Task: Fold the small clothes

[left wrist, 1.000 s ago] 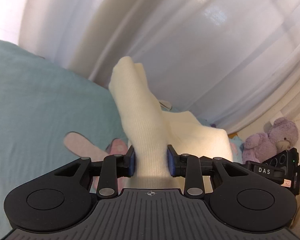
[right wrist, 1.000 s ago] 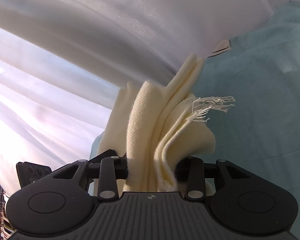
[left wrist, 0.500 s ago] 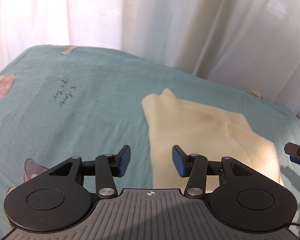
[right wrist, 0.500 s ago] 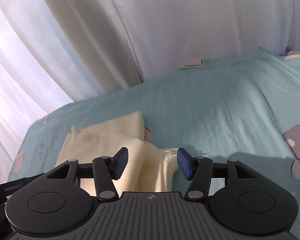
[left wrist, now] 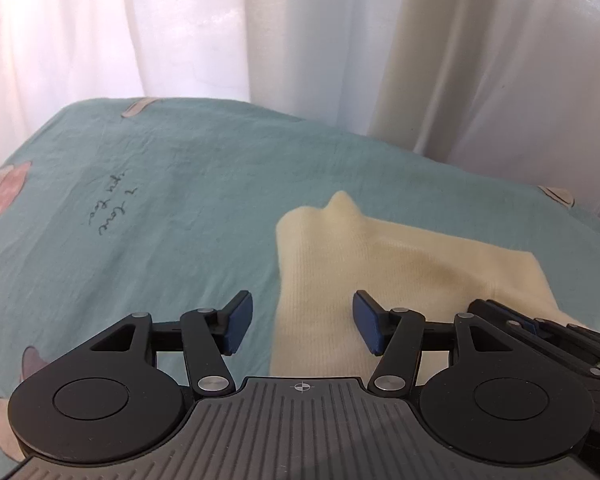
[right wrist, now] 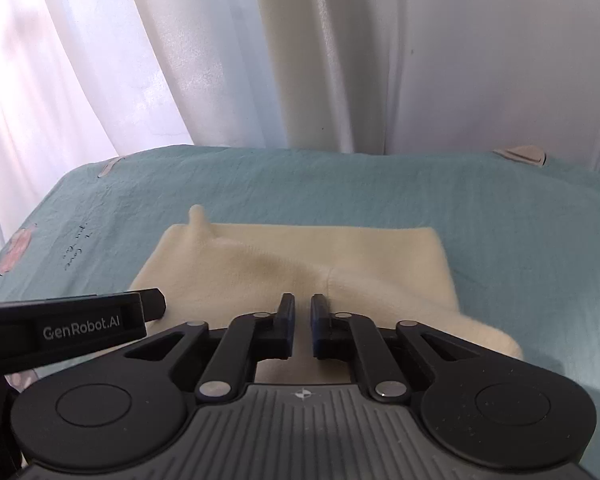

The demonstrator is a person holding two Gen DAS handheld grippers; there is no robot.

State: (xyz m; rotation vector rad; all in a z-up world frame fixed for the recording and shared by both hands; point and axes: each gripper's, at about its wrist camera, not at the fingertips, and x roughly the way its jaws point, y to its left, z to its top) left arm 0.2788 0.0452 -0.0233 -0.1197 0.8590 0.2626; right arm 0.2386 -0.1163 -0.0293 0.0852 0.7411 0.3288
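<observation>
A teal sheet [left wrist: 172, 208] is spread over the bed, with a pink print [left wrist: 0, 196] at its far left edge and dark handwriting [left wrist: 112, 212] printed further in. White curtains [left wrist: 180, 28] hang behind the bed.

The left gripper [left wrist: 302, 326] is seen low over the sheet, its blue-padded jaws wide apart and nothing held between them. The left edge of the cream garment [left wrist: 380, 264] lies under the gap between the jaws, so that the left jaw is over bare sheet and the right jaw over the knit. The garment is laid flat on the sheet, folded, with a small peak of cloth raised at its far left corner. A shallow crease is seen running across its middle.

In the right wrist view the garment [right wrist: 300, 256] lies directly ahead on the sheet [right wrist: 500, 220]. The right gripper [right wrist: 301, 326] is placed over the garment's near edge, its jaws drawn nearly together with only a narrow slit between them, and no cloth is seen pinched there. The left gripper's body [right wrist: 60, 328] enters from the left, beside the garment's near left corner.
</observation>
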